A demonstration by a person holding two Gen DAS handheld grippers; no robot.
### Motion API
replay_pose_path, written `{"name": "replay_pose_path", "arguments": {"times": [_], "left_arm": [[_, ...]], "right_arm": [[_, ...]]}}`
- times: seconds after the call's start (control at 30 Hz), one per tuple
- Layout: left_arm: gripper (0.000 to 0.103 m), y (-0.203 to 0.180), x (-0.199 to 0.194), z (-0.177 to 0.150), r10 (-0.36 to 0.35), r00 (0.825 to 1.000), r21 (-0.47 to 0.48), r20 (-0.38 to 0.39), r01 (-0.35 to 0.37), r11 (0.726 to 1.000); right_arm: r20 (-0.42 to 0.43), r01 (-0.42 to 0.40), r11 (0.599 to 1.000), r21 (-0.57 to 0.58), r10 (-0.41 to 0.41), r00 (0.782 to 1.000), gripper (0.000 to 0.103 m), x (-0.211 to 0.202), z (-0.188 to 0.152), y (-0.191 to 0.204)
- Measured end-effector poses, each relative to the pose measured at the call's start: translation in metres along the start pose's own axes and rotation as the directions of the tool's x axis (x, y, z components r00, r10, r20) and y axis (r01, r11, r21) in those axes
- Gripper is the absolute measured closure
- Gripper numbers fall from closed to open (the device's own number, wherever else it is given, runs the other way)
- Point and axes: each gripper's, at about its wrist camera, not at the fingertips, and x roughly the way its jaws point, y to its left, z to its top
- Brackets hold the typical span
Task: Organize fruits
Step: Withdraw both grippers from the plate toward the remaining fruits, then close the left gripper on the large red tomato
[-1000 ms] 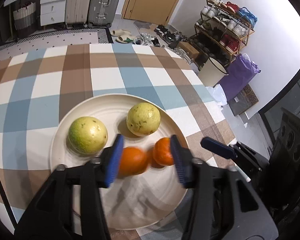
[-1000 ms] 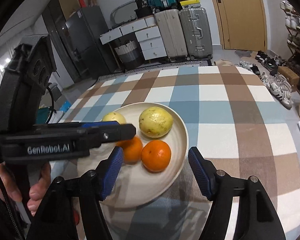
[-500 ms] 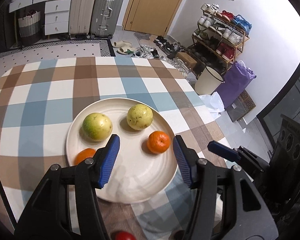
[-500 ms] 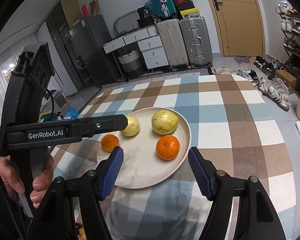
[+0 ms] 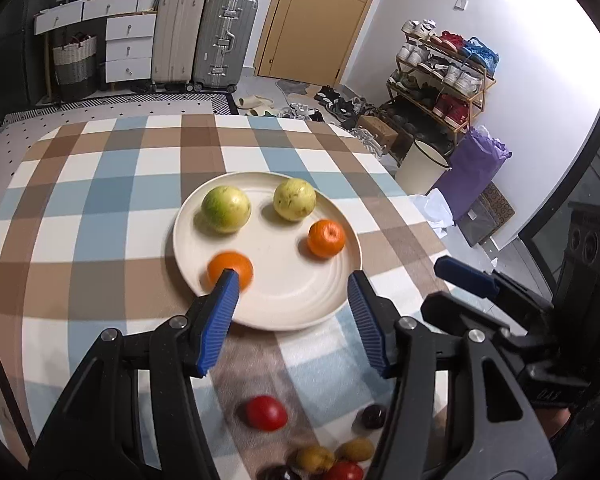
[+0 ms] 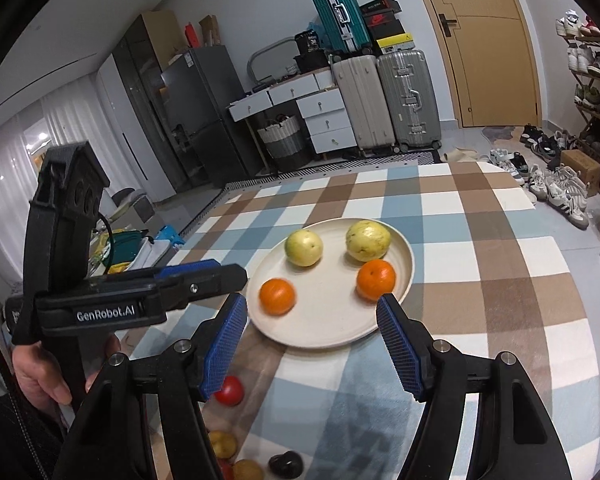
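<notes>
The round cream ceramic plate (image 5: 300, 312) lies on the counter (image 5: 100, 208), which is covered in a brown, blue and white checked cloth, just ahead of both tools, its near rim between the fingertips of the left tool (image 5: 292, 276). Bare cloth runs wide to the left of that tool and beyond the plate up to the counter's far edge; the right-hand edge curves close past the plate. The left tool is spread wide and grips nothing. The right tool (image 6: 311, 300) is likewise spread and bare, the plate's near rim just past its tips.

On the plate sit four fruits, all apart from one another: two pale yellow-green round fruits, one at the far left (image 5: 226, 214) and a speckled one at the far right (image 5: 294, 200), a small orange mandarin (image 5: 326, 238) by the right rim, and a second orange mandarin (image 5: 230, 270) near the left front rim. That second one is smeared with blur, and the left tool's left finger (image 5: 216, 320) covers its lower edge.

Below the tools, on the near cloth, lie a blurred red round fruit (image 5: 266, 413), a dark one (image 5: 373, 417) and several small yellowish fruits (image 5: 315, 458), partly cut off by the frame and the tool bodies; their kinds are hard to make out.
</notes>
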Motion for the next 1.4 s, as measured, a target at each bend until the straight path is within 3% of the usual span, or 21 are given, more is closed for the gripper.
{"name": "replay_pose_path", "arguments": {"times": [0.8,0.97,1.4], "left_arm": [[0.041,0.023,-0.043,-0.081,0.042,0.999,-0.050,-0.013,-0.043,0.998],[0.036,0.027,-0.034,-0.091,0.046,0.998,-0.052,-0.048,-0.049,0.997],[0.036,0.025,0.004,-0.094,0.048,0.990,-0.034,-0.132,-0.052,0.998]], "right_arm": [[-0.021,-0.023,0.999,-0.047,0.022,1.000,0.034,-0.018,-0.046,0.040],[-0.033,-0.024,0.999,-0.038,0.023,0.999,0.034,-0.023,-0.060,0.043],[-0.089,-0.037,0.999,-0.007,0.036,0.995,0.034,-0.029,-0.104,0.050]]}}
